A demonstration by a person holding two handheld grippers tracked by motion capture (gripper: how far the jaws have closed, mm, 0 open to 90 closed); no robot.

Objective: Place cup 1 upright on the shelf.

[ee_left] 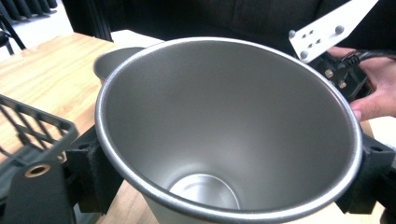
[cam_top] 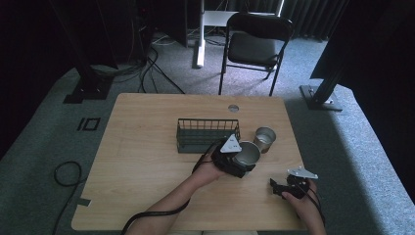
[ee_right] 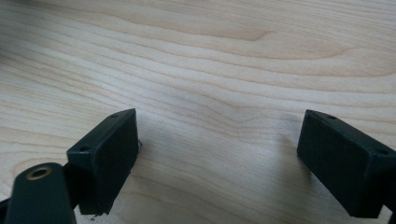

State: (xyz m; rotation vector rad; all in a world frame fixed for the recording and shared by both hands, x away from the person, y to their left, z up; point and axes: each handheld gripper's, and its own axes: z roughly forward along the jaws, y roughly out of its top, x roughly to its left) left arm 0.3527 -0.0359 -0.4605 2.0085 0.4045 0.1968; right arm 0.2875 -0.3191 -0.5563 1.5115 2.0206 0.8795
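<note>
Brushed-steel cup (ee_left: 224, 126), tapered and empty, clamped in left gripper (cam_top: 235, 159); right gripper (cam_top: 288, 187) jaws wide apart.

Your high view looks forward and down over the whole table (cam_top: 147, 161). Your left gripper view sits right at the steel cup (ee_left: 224, 135), sharing the wire basket (ee_left: 32, 126) with the high view. Your right gripper view faces bare tabletop closely.

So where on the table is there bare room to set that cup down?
The wood left of the wire basket is bare, as is the near edge between the forearms. It is crowded right of the basket, where the held cup in the left tongs sits beside the second cup.
</note>
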